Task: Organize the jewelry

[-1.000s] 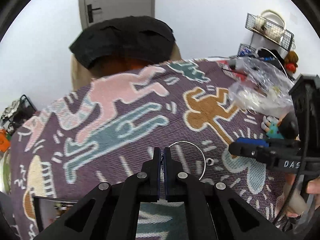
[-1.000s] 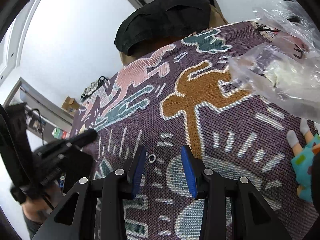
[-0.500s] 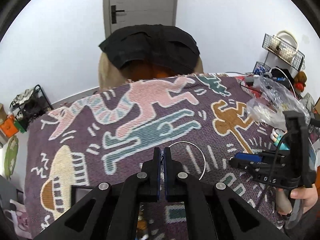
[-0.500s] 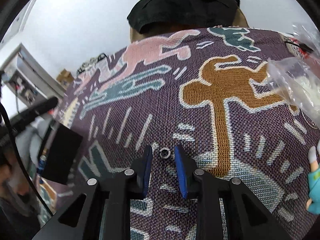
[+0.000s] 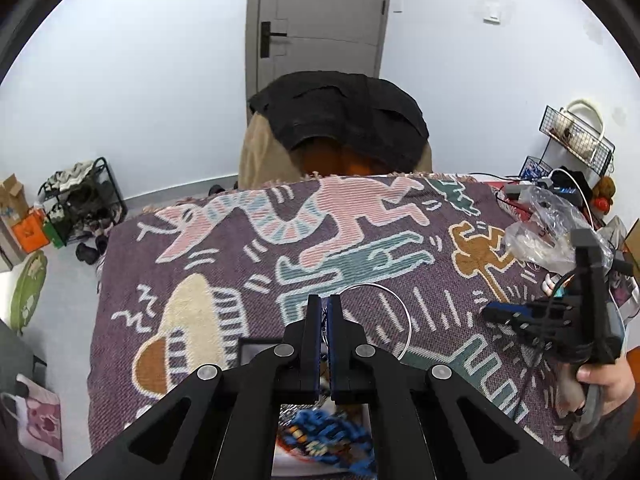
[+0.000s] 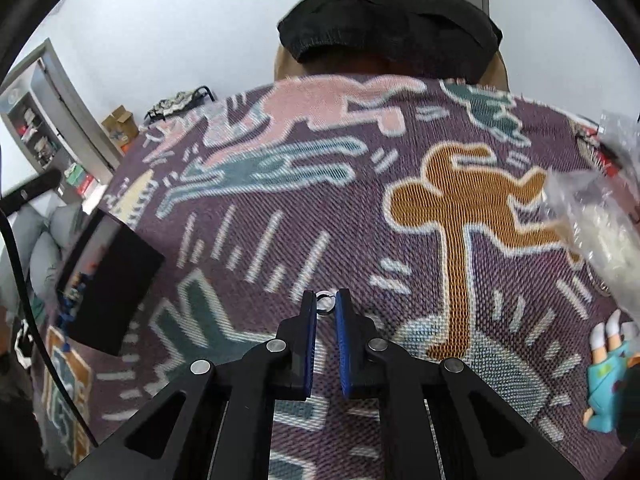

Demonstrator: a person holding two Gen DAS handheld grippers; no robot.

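Note:
My left gripper (image 5: 324,304) is shut on a thin silver bangle (image 5: 402,308), whose hoop sticks out to the right of the fingertips, held above the patterned cloth (image 5: 248,256). A black jewelry box (image 5: 256,350) lies just beneath it; it also shows in the right wrist view (image 6: 112,276). My right gripper (image 6: 326,300) has closed on a small silver ring (image 6: 325,305) at the tips, low over the cloth (image 6: 400,280). The right gripper also shows in the left wrist view (image 5: 490,312).
A crumpled clear plastic bag (image 5: 548,232) lies at the table's right side, also in the right wrist view (image 6: 600,216). A small teal toy figure (image 6: 608,376) sits at the right. A chair with a black garment (image 5: 340,116) stands beyond the far edge.
My left gripper has risen and pulled back with the bangle, showing more of the table. My right gripper's fingers have closed from wide open onto the small ring.

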